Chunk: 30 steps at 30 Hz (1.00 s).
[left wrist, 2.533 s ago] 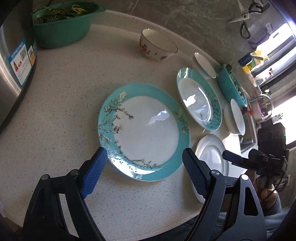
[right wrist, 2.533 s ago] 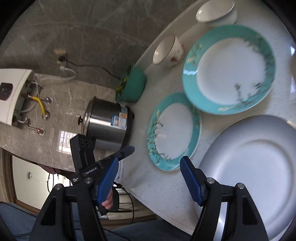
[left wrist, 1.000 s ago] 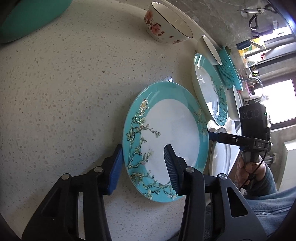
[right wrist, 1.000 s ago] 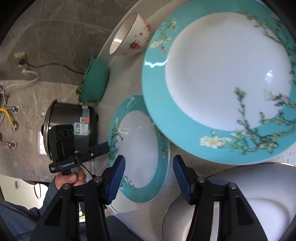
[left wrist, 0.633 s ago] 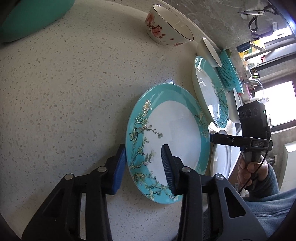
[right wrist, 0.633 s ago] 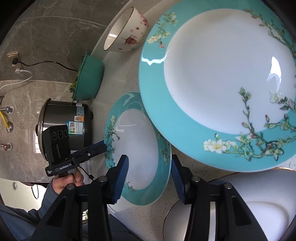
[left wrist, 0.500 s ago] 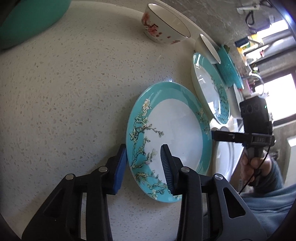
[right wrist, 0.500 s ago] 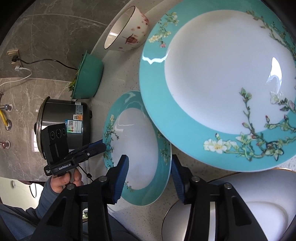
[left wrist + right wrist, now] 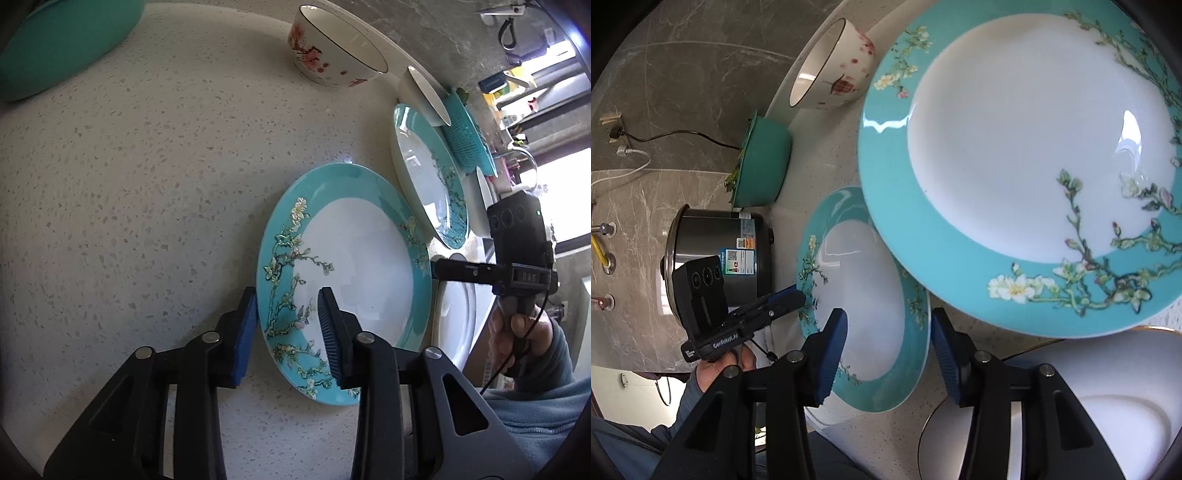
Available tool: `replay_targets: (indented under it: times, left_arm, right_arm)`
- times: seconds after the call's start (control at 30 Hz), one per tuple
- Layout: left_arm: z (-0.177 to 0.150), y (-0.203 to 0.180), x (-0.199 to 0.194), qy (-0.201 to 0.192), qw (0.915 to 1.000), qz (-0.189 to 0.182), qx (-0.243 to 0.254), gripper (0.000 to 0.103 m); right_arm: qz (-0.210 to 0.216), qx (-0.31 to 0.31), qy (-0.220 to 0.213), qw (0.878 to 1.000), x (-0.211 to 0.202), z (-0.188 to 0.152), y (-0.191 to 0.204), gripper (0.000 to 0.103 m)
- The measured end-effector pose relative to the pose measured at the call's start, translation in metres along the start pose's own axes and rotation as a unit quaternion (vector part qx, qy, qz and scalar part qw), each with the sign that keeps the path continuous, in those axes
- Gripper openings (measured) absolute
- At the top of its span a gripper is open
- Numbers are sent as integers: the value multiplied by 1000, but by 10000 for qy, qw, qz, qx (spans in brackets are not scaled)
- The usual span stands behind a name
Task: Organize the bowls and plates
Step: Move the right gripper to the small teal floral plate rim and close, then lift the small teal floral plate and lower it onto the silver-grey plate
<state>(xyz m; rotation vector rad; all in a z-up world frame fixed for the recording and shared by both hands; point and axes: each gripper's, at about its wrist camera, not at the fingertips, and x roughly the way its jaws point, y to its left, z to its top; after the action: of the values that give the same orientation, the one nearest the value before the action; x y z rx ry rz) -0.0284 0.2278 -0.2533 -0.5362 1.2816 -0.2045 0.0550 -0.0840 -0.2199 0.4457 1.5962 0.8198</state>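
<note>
Nothing looks stacked yet: the small teal plate (image 9: 347, 273) lies on the counter (image 9: 147, 166) beside the large plate (image 9: 430, 177), both grippers' fingers apart, straddling its opposite rims, left gripper (image 9: 288, 325), right gripper (image 9: 888, 349).

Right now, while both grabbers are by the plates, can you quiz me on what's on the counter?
1. True or false: the white china bowl with red blossoms sits stacked on a plate.
2. Which dish's rim do the left gripper and the right gripper both straddle? A) the smaller round teal-rimmed flowered plate B) a plain white plate C) a green bowl
3. Fill in: the speckled pale stone counter holds ___ teal-rimmed flowered plates.

Key: 1 false, it stands on the counter itself. 2 A. 3 two; the other is the larger round teal-rimmed flowered plate.
</note>
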Motion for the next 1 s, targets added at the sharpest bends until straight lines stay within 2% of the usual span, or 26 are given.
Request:
replay_targets:
  times: [0.1,0.17,0.2,0.23,0.27,0.3,0.33,0.47,1.0]
  left_arm:
    - [2,2,0,17,9999,-32,-94,29]
    - [1,4,0,51,9999,26,-88,22]
    - [1,7,-1,56,9999,65,-123,16]
    - [1,10,-2,64,9998,85,-165,11]
    - [1,12,-2,67,9997,68,-203,11]
    - [1,13,-3,67,9998,67,-186,11]
    - [0,12,-3,68,9998,100,-129,11]
    - [0,9,-3,101,9997,201,86,11]
    - [-1,8,-6,51,9997,254,-30,10]
  right_arm:
    - [13,29,13,10000,0,0,0,51]
    - [26,91,26,10000,0,0,0,48]
    - [15,103,22,9999,0,1,-1,44]
    - [-59,97,21,9999,0,0,-1,35]
    - [-147,94,20,9998,0,0,-1,29]
    - [-255,114,30,9996,0,0,-3,17]
    - [-320,135,44,9994,0,0,-6,12]
    - [-361,99,48,9993,0,0,-6,11]
    - [-404,43,45,9992,2,-1,-3,12]
